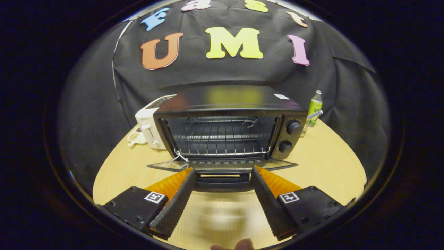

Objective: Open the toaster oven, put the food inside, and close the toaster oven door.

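A black toaster oven point(229, 104) stands on the wooden table point(326, 163) straight ahead of the fingers. Its glass door point(222, 166) is folded down flat, and the door's black handle point(223, 182) lies between the two fingertips. The cavity is lit enough to show a wire rack point(222, 137) with nothing on it. My gripper point(222, 172) is open, its black ribbed fingers point(177, 199) spread either side of the handle and pressing on nothing. No food lies between the fingers.
A white pop-up toaster point(150, 126) stands left of the oven, with a small white dish point(135, 138) beside it. A green bottle point(315, 107) stands behind the oven's right side. Two black knobs point(293, 127) sit on the oven's right panel. A fingertip point(242, 244) shows below the fingers.
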Demonstrator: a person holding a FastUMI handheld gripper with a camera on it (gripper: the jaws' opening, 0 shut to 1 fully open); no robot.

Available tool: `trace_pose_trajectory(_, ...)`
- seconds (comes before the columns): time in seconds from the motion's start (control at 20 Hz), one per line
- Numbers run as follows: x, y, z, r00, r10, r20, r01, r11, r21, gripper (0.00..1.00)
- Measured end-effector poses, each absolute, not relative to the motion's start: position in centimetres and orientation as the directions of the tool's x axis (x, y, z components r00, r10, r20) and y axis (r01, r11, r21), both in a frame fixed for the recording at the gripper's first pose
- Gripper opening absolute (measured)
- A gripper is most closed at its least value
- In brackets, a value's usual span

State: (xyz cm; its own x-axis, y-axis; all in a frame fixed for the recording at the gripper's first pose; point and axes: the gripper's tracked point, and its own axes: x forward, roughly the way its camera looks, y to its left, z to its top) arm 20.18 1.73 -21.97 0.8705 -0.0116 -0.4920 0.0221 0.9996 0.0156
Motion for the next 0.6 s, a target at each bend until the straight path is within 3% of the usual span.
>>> trace_pose_trajectory(0.3,18.2,1.7,-26.4,0.808,0.015,-0.589,0.012,0.999,0.041,1.00)
trace_pose_trajectory(0.6,15.9,1.4,-23.8,0.834,0.055,-0.549,-0.048,0.998,0.027,1.00)
